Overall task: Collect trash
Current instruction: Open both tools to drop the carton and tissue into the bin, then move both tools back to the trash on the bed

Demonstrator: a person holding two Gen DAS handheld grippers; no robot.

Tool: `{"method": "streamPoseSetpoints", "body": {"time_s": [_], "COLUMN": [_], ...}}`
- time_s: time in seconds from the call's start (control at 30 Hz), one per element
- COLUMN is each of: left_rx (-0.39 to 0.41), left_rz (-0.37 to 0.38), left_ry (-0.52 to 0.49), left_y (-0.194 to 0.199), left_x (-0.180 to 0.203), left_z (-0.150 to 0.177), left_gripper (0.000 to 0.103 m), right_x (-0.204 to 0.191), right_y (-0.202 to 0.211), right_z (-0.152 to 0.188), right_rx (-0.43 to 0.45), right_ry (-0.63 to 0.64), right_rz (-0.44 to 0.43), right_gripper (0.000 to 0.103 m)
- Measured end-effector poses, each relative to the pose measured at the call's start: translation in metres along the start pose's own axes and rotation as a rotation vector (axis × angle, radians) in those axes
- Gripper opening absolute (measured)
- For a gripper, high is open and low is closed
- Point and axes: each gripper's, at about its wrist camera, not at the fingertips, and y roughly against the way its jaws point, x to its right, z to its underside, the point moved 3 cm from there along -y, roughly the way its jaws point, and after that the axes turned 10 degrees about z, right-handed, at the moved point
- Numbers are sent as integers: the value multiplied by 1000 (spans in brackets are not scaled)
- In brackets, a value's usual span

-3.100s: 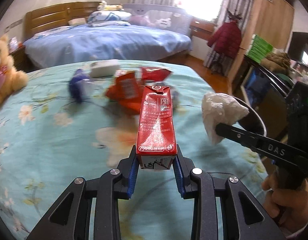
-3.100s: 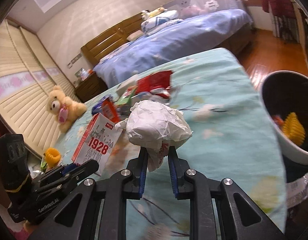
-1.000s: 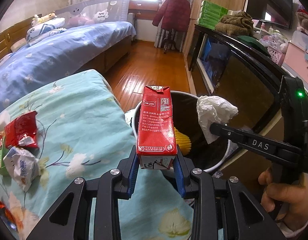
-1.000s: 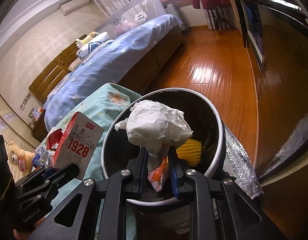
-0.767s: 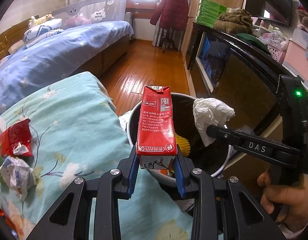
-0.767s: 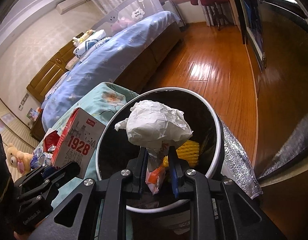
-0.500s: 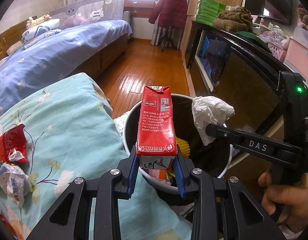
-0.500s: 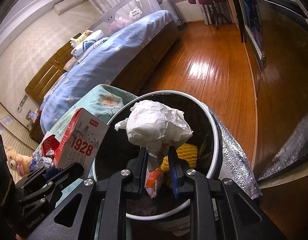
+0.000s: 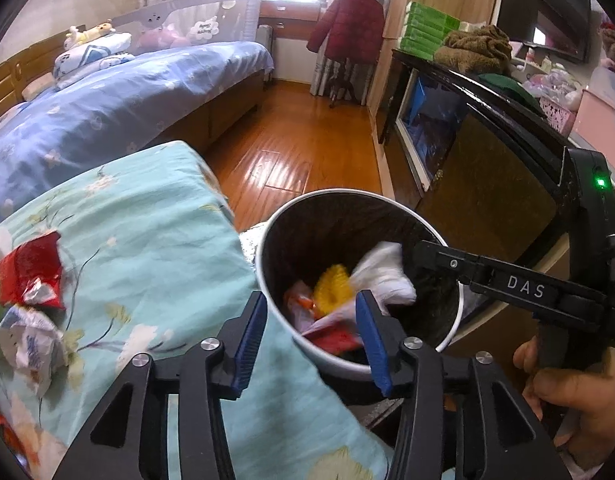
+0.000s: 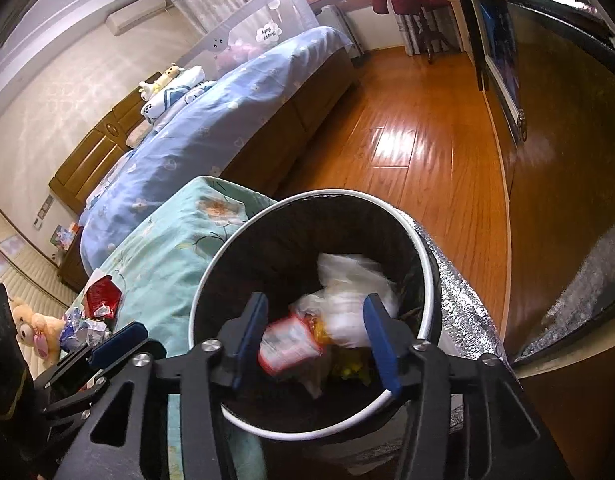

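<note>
Holding both tools over the bin, we list the following.

Left hand-held gripper (image 9: 309,334): jaws apart, just been opening, nothing pressed between the blue pads; it sits above the near rim of the trash bin (image 9: 267,280).

Right hand-held gripper (image 10: 317,338): jaws apart, likewise just been opening, nothing gripped; it points down into the same bin's mouth. In the left view its black arm reaches in from our right, with our right hand (image 9: 575,400) on the handle.

Red carton (image 10: 289,344): blurred, inside the bin, below and between the right pads, clear of them.

Crumpled white paper (image 10: 351,300): blurred, inside the bin, just beyond the carton and toward the right pad.

Yellow item (image 9: 333,282): lower in the bin, beside an orange wrapper (image 9: 301,302).

Floral bedspread (image 9: 139,248): left of the bin, touching its wall.

Red packet (image 9: 31,272) and white wrapper (image 9: 29,346): on the bedspread, well left of the left tool.
</note>
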Motion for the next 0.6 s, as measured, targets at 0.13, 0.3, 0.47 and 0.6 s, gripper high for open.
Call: {"method": "streamPoseSetpoints", "body": {"time_s": [0.13,0.3,0.47,0.6], "left_rx": [22,48,66,79], "left_rz": [-13,-35,-66,-105], "left_ry": [28,66,91,111], "left_y": [17,44,74,99], "left_x": [-6,-15,-23,-34], "left_z": [13,33,55,72], "left_gripper": [58,65,68,69], "right_x": [-12,-38,-65,-83], "right_y": [7,16,26,30], "right_z": [10,28,43,51], "right_rx": [10,23,36,37], "right_ry": [7,40,75,94], "right_rz": [-21,-66,-117,-147], "right_gripper": [85,89,90,91]}}
